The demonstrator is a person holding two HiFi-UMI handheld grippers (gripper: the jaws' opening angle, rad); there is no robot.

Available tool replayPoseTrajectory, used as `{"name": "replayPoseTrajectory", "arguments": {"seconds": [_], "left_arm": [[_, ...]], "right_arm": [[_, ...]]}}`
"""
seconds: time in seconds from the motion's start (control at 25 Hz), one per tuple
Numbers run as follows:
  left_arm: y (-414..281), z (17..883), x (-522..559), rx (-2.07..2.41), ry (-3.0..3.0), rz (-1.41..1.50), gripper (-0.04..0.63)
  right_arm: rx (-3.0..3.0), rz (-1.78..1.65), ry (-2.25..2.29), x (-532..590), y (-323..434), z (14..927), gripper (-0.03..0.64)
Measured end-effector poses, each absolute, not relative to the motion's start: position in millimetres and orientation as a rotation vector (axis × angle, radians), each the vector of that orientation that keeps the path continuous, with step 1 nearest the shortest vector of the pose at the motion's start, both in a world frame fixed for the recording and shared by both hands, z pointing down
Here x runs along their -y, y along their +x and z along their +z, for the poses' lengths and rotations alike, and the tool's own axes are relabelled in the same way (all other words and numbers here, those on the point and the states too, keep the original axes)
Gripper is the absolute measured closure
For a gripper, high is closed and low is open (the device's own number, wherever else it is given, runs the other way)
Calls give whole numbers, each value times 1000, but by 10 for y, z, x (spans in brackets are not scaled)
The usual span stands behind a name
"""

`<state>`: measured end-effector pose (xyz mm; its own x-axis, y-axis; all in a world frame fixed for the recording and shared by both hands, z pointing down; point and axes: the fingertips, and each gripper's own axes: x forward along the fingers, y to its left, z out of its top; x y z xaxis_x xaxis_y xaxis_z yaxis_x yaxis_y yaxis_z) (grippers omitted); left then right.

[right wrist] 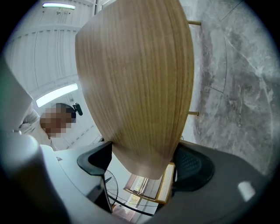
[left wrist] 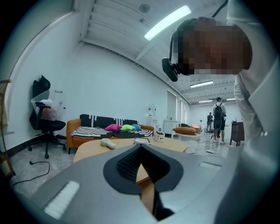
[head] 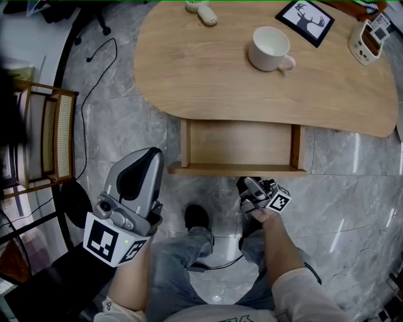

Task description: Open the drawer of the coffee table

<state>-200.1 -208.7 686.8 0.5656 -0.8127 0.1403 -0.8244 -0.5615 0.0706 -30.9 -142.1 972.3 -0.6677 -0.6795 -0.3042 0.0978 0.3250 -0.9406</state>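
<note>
Head view: the light wooden coffee table with the rounded top [head: 208, 69] fills the upper half of the frame, and its shallow wooden drawer [head: 236, 168] is out, sticking down from the table's lower edge at centre frame with its bare bottom showing.

The right gripper [head: 250, 188] sits just below the drawer's front board, right of centre. In the right gripper view, the right gripper [right wrist: 142, 168] has its two dark jaws standing wide. A broad wood-grain surface runs down between them, and neither pad presses on it. Grey marble floor [right wrist: 236, 78] lies along the right side of that view.

The left gripper [head: 146, 157], grey with its black-and-white marker cube, is at lower left, well clear of the drawer. In the left gripper view, the left gripper [left wrist: 140, 151] has its ribbed black tips meeting, with nothing clamped.

On the tabletop, a white ceramic mug [head: 271, 49] stands at upper right. A black-framed deer picture [head: 305, 21] is just above it, and a small white handheld fan [head: 201, 11] lies at the top edge. A wooden chair with a cane side [head: 47, 135] is at far left.
</note>
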Motion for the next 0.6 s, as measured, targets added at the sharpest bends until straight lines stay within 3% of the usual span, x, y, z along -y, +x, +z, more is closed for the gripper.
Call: {"name": "replayPoseTrajectory", "arguments": {"seconds": [0.4,0.6], "left_arm": [[-1958,6813,2024,1400,2653,137,595],[-2003,6389,2037,1422,2622,128,595]], "right_arm": [[-1958,-1540,-483,1078,-410,9842,192],[-2116,-1594,-414,773,-366,9252,192]]}}
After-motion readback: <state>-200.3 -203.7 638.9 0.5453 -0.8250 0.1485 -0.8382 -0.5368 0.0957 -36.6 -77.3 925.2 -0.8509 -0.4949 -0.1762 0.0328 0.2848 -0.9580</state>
